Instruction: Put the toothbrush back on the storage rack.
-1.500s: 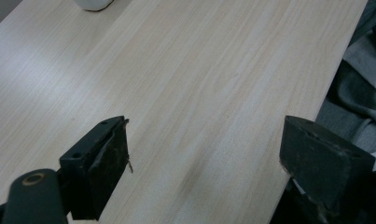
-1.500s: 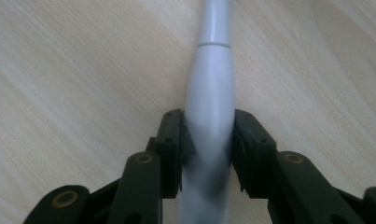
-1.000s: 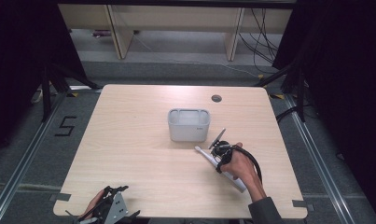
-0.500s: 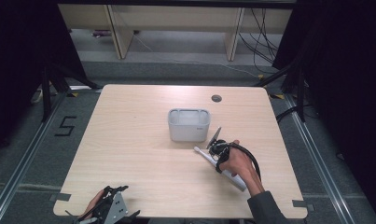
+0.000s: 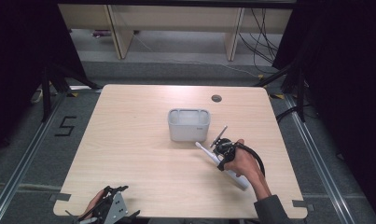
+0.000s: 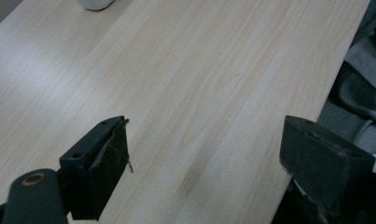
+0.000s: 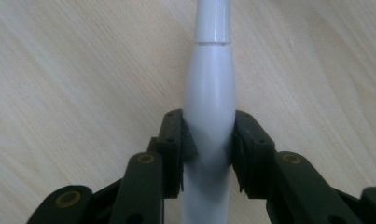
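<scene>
Two grippers at work over one pale wooden table [image 5: 143, 158]. Landmark: the grey tub [image 5: 189, 124] standing near the table's middle.

Nearest me, the left gripper [image 5: 112, 205] sits at the table's near edge, well apart from the tub and off to its left. Jaws stand wide apart, bare wood between them, nothing held; its own view [image 6: 204, 163] confirms this.

Next, the right gripper [image 5: 221, 150], just nearer than the tub and to its right, held in a hand [image 5: 244, 163] whose sleeve comes in from the near edge. Its pads are clamped on both sides of a white electric toothbrush [image 7: 209, 107], around the thick body of the handle.

Toothbrush [image 5: 220, 163] lies slanted, its slim end close to the tub's near right corner, the handle running back toward the near right.

Beyond the tub, a small round hole [image 5: 216, 98] near the far edge.
</scene>
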